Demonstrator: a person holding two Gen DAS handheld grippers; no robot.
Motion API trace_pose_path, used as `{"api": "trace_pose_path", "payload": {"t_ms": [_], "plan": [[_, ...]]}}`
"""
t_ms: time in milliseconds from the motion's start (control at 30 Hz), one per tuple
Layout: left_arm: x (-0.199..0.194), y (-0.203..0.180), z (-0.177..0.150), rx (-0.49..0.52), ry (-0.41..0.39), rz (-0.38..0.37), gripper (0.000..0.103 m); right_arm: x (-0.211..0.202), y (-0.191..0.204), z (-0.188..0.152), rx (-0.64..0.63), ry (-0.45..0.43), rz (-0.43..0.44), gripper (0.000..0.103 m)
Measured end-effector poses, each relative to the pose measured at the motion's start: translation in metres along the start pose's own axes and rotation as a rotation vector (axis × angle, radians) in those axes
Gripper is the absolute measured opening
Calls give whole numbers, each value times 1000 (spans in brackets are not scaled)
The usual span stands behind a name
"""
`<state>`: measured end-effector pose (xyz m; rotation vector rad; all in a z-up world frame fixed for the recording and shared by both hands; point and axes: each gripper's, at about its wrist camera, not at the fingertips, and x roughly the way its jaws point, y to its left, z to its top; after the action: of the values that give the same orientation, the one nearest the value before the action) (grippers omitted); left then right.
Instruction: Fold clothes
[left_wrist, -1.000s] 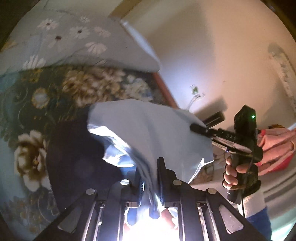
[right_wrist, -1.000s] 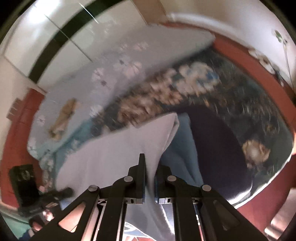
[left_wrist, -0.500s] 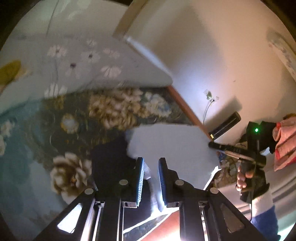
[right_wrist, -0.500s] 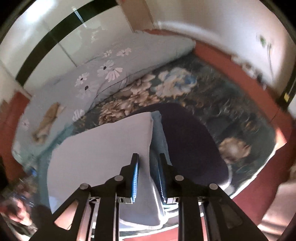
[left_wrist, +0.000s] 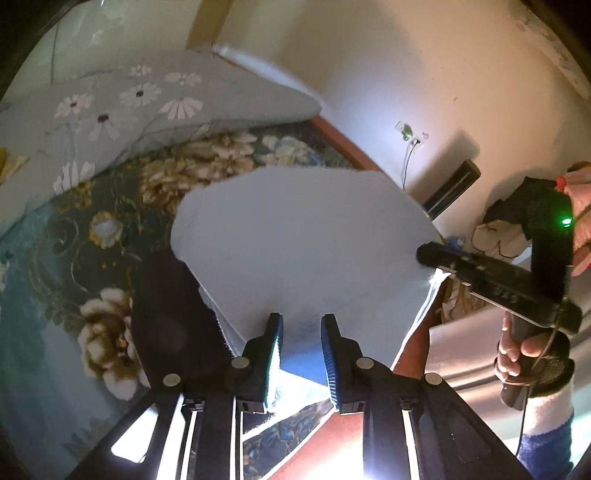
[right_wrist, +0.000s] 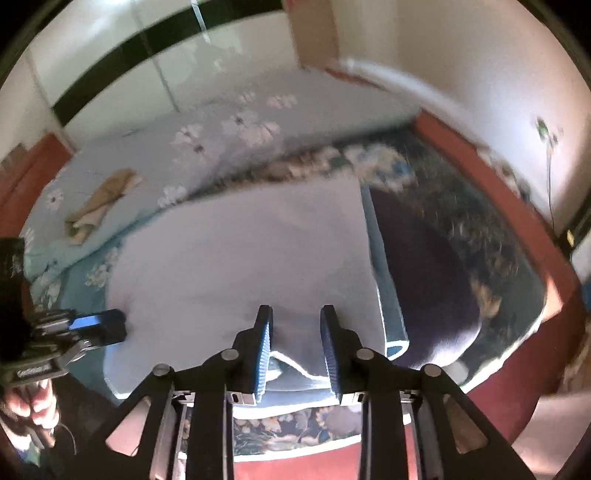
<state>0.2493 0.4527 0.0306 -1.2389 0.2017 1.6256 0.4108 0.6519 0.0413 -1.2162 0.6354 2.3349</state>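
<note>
A pale blue garment (left_wrist: 303, 236) lies folded flat on the flowered bed cover near the bed's front edge; it also shows in the right wrist view (right_wrist: 243, 266). My left gripper (left_wrist: 300, 325) is open, its jaws standing apart at the garment's near edge with nothing held. My right gripper (right_wrist: 295, 317) is open too, over the garment's near edge. In the left wrist view the right gripper (left_wrist: 428, 253) shows at the garment's right corner. In the right wrist view the left gripper (right_wrist: 110, 325) shows at the garment's left side.
A dark navy garment (right_wrist: 432, 273) lies beside the blue one on the dark floral cover (left_wrist: 110, 221). A light daisy-print quilt (right_wrist: 184, 147) covers the back of the bed, with a tan cloth (right_wrist: 99, 206) on it. Red bed frame edge (right_wrist: 509, 398) and wall lie nearby.
Both grippers have let go of the blue garment and opened. The garment dropped from hanging to lying flat and folded on the bed.
</note>
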Motion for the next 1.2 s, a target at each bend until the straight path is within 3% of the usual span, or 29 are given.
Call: {"api": "trace_pose_path", "payload": {"t_ms": [100, 267, 400, 467, 633, 867, 933, 1000, 1200], "plan": [[7, 4, -5, -5, 29, -3, 24, 10, -5, -6, 41, 4, 20, 27], [-5, 2, -7, 9, 5, 5, 25, -6, -4, -7, 61, -27, 5, 27], [-24, -1, -18, 56, -45, 33, 43, -43, 12, -34, 76, -151, -4, 28], [-34, -1, -28, 77, -72, 52, 46, -50, 21, -58, 100, -191, 10, 39], [-44, 5, -62, 69, -82, 100, 56, -28, 52, -102, 73, -113, -53, 40], [-49, 11, -103, 52, -59, 138, 65, -8, 87, -140, 101, -45, -42, 45], [-51, 13, -113, 52, -60, 155, 70, -5, 99, -147, 89, -34, -46, 50], [-52, 15, -122, 51, -51, 164, 72, -6, 110, -159, 65, -32, -64, 63], [-61, 19, -139, 17, -45, 142, 83, -8, 126, -165, 82, -29, -71, 71]]}}
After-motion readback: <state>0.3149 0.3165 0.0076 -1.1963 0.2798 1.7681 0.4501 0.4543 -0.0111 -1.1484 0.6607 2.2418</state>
